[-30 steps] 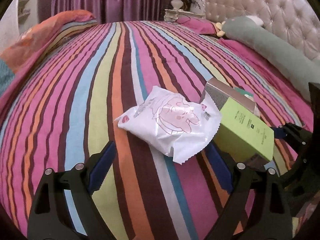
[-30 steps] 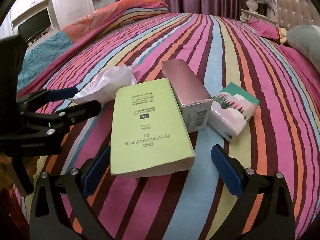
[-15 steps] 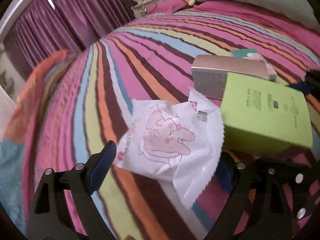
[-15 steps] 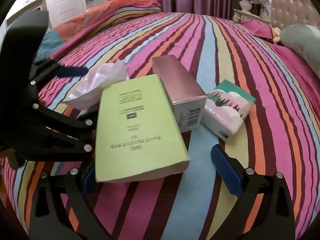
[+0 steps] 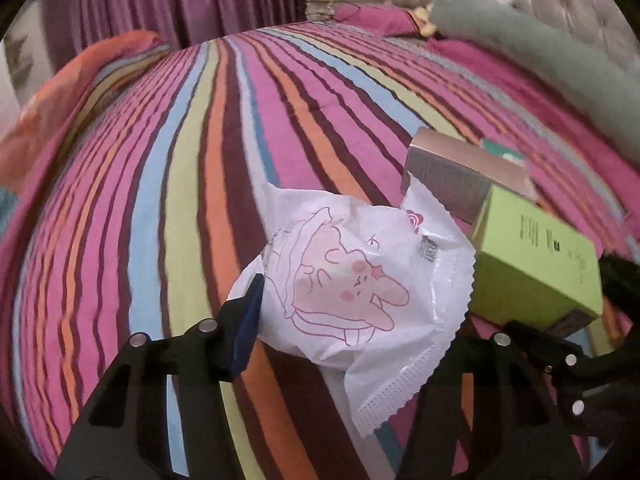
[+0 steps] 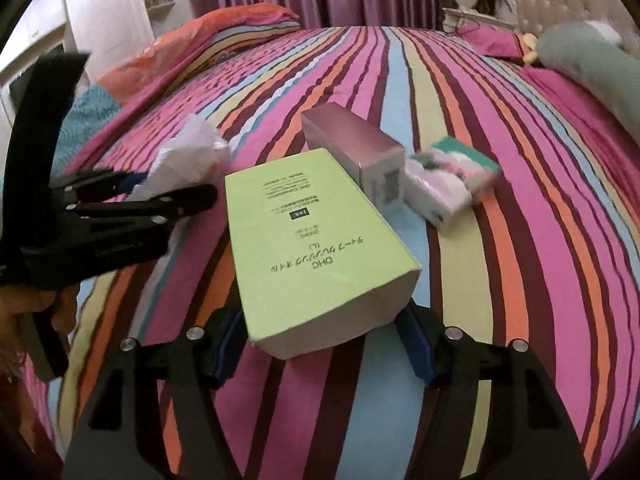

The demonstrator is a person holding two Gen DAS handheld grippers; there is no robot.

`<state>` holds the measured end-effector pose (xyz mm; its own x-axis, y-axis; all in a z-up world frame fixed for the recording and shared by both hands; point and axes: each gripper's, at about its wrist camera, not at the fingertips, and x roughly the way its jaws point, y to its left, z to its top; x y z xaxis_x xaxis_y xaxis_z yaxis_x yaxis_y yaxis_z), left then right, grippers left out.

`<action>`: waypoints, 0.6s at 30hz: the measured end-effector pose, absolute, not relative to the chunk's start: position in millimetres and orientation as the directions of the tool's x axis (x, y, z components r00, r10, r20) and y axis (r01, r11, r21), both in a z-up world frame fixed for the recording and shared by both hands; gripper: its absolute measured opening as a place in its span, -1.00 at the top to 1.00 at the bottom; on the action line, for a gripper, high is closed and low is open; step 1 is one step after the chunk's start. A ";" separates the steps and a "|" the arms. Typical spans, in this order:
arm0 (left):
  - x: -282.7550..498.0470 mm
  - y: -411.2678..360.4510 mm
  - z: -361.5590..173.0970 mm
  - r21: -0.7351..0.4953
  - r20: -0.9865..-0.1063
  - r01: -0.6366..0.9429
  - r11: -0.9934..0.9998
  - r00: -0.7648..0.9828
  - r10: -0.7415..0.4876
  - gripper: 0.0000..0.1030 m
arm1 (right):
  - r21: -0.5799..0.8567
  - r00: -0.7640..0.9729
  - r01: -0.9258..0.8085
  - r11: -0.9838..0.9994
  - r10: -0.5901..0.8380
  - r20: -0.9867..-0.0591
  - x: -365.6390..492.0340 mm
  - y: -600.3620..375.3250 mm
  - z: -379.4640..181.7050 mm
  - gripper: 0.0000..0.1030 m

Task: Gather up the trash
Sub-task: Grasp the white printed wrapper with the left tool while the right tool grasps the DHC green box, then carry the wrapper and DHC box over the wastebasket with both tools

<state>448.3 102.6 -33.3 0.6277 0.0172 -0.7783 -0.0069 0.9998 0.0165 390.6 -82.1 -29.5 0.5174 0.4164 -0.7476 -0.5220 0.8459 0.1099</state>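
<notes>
A crumpled white wrapper with a pink cartoon print lies on the striped bedspread. It sits between the fingers of my left gripper, whose jaws are closing; the left blue pad presses its edge and the right pad is hidden behind it. A flat green box has its near end between the closing jaws of my right gripper, both pads against its sides. The same green box shows right of the wrapper in the left wrist view.
A shiny pink box and a teal-and-white tissue pack lie just beyond the green box. A green bolster and tufted headboard stand at the far right. A folded orange blanket lies far left. A hand holds the left gripper.
Both grippers' jaws have narrowed from wide open. The left pads now touch the wrapper, and the right pads clamp the green box's near end. The box has shifted slightly.
</notes>
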 end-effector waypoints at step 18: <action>274.1 84.1 -20.6 -0.239 -0.734 -0.092 0.967 0.669 -0.118 -0.04 | 0.265 0.557 -0.301 0.916 0.394 -0.731 279.7 -148.0 -23.7 -0.23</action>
